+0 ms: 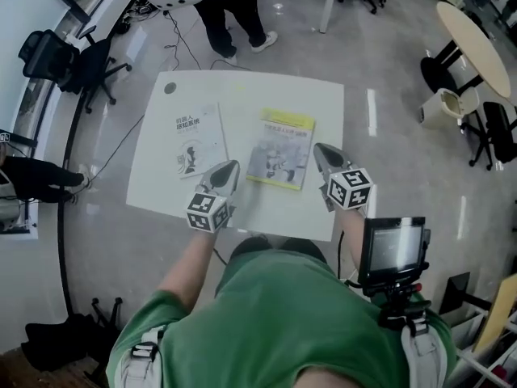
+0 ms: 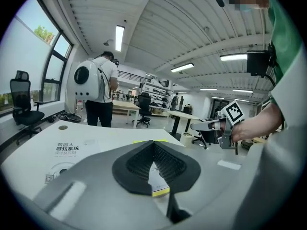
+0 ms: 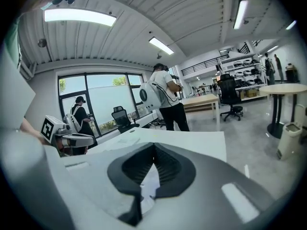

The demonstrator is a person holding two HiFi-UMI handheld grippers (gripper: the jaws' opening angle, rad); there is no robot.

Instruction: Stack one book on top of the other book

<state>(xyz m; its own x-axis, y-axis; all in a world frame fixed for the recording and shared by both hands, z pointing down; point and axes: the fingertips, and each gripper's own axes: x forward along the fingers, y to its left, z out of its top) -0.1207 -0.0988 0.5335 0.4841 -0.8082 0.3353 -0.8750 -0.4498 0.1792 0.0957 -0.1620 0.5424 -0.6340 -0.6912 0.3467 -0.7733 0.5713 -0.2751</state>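
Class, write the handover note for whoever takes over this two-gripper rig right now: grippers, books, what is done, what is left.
Books: white book and yellow book lie flat, side by side and apart, on the table.
Left gripper: shut, empty, by the gap between the books.
Right gripper: shut, empty, by the yellow book's right edge.
Done: nothing; neither book is lifted.
Left: open a gripper, take one book, lay it on the other.

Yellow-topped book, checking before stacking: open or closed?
Closed: the yellow-topped paperback book lies flat on the white table, cover up, no pages spread.
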